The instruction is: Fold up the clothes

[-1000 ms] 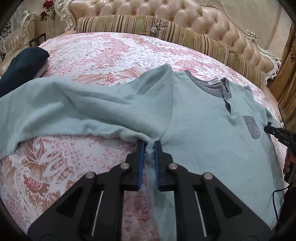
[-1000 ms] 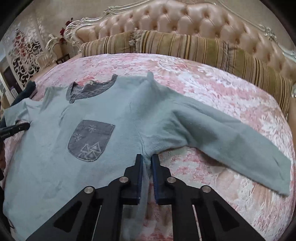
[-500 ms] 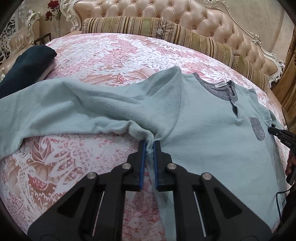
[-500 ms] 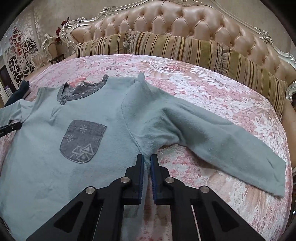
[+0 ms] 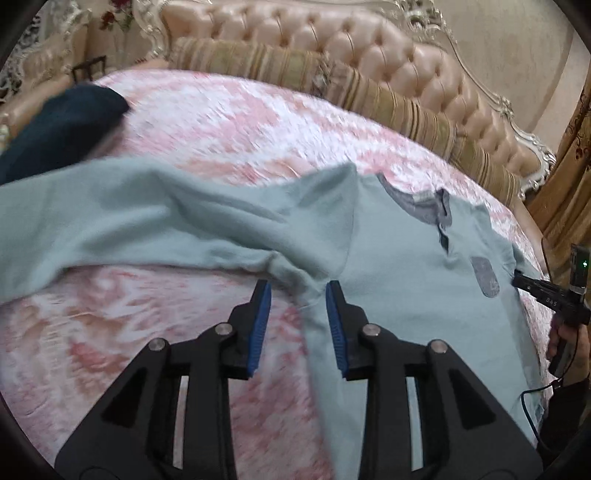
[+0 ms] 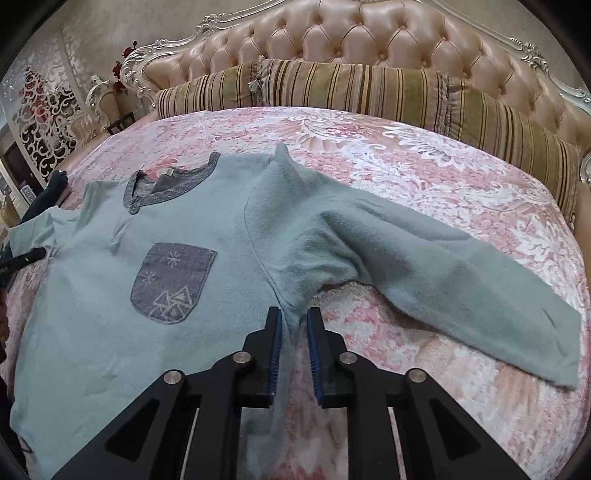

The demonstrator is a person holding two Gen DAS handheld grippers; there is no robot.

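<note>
A pale blue-green long-sleeved shirt (image 5: 406, 295) lies face up on the bed, with a grey collar and a grey chest pocket (image 6: 171, 282). My left gripper (image 5: 296, 295) is open, and the shirt's armpit fold lies loose between its blue pads. One sleeve (image 5: 110, 221) stretches off to the left. My right gripper (image 6: 294, 317) sits at the other armpit with its jaws a little apart; the cloth between them looks slack. The other sleeve (image 6: 443, 266) lies spread to the right. The shirt (image 6: 110, 314) body is flat.
The pink patterned bedspread (image 6: 406, 166) covers the whole bed. Striped bolster pillows (image 6: 369, 92) and a tufted headboard (image 6: 369, 33) line the far edge. A dark folded garment (image 5: 62, 129) lies at the far left. A hand (image 5: 565, 339) holds the other gripper.
Both grippers were shut on the shirt's armpits. The left one has opened wide and let the cloth drop; the right one's jaws have parted slightly. Both views shifted a little nearer.
</note>
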